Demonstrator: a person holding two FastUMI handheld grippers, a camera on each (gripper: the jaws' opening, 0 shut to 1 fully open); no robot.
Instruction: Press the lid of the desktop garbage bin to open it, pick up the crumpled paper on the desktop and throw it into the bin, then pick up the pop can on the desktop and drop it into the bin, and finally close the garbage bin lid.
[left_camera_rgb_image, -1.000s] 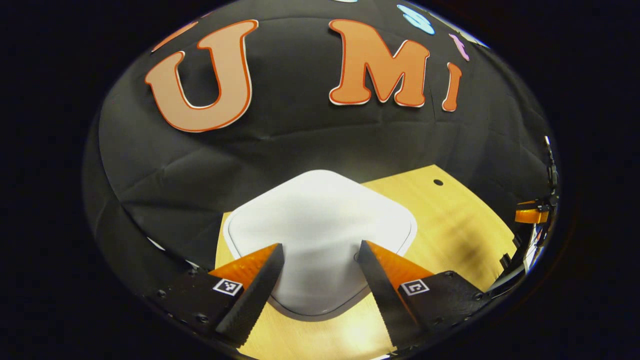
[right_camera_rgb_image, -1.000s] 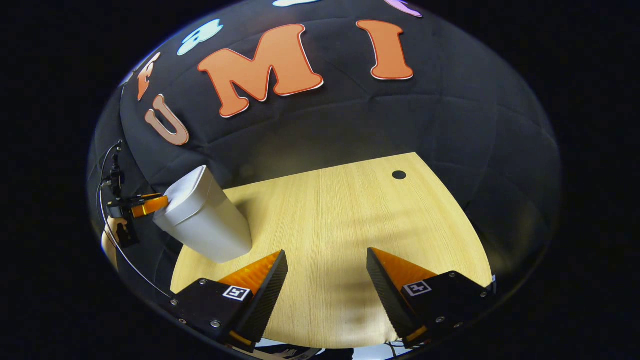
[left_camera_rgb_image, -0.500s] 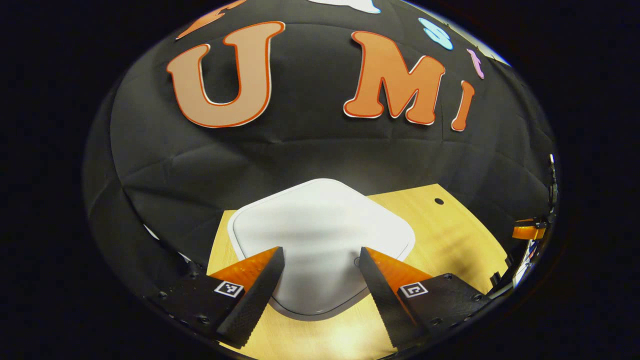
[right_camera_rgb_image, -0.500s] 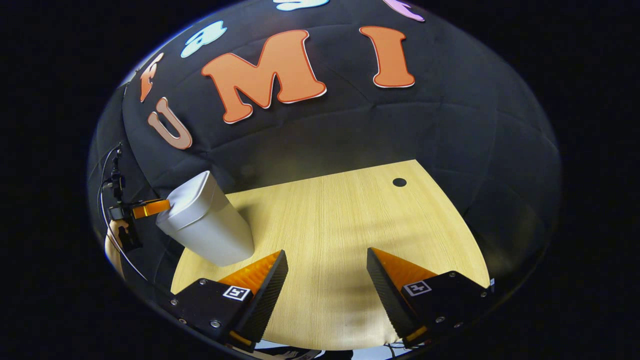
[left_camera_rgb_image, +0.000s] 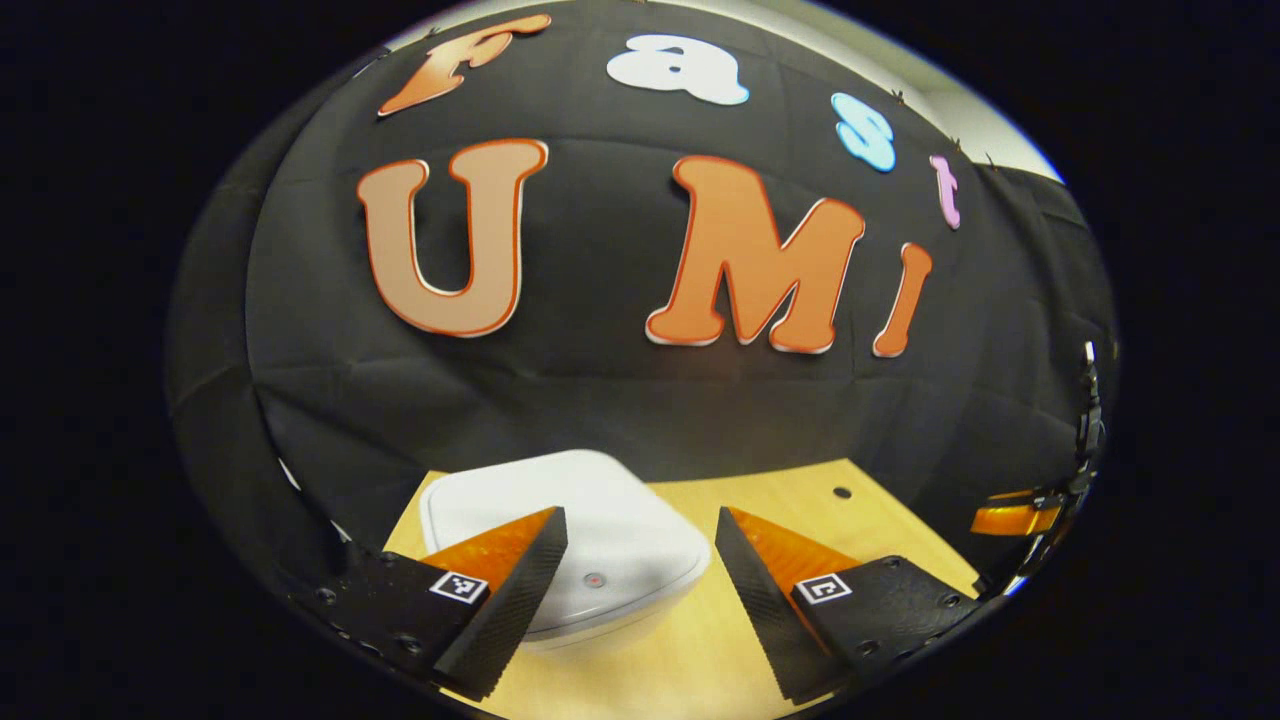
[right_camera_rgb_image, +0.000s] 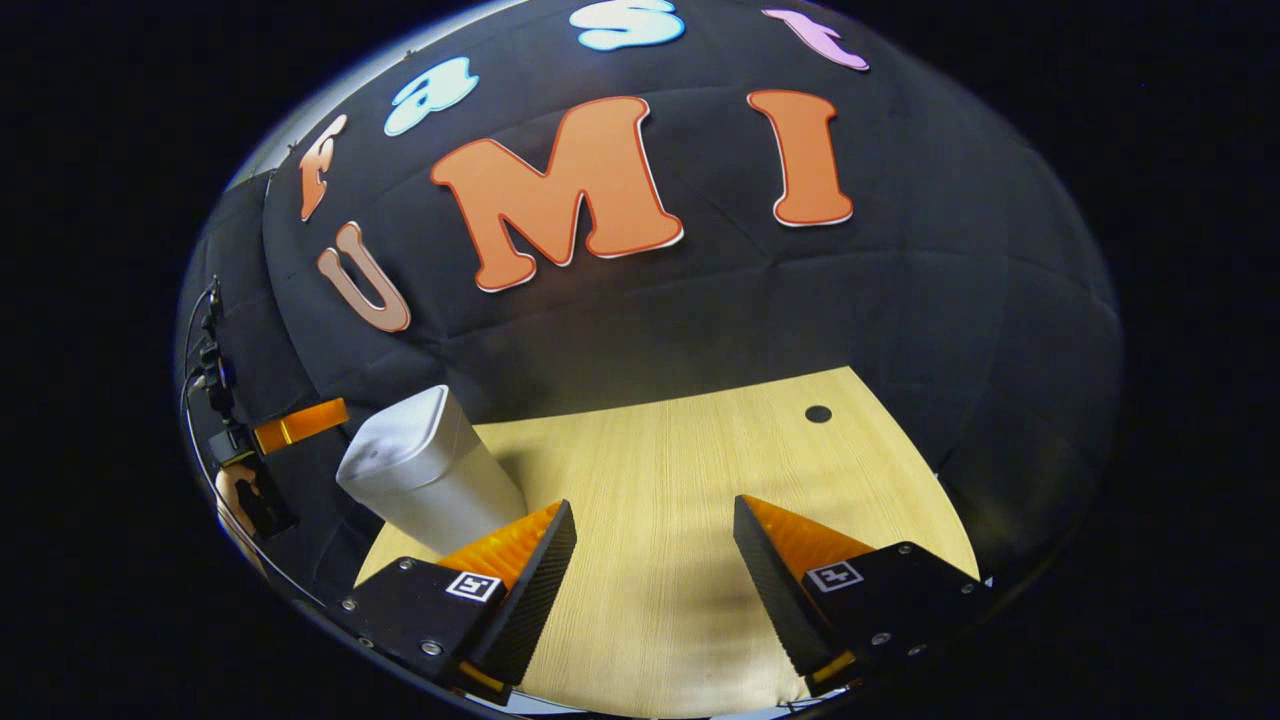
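Honestly there's not much to read here, no words or numbers on any of the gear. The closest thing is the little square black-and-white coded tags (left_camera_rgb_image: 459, 586) stuck on each finger of the left gripper (left_camera_rgb_image: 640, 512), and the same kind of tags (right_camera_rgb_image: 834, 576) on the right gripper (right_camera_rgb_image: 652, 502). They're pixel patterns, not letters. The white bin (right_camera_rgb_image: 420, 470) is plain on its side, and its lid (left_camera_rgb_image: 600, 520) just has a tiny red dot (left_camera_rgb_image: 595, 579) near the front edge.
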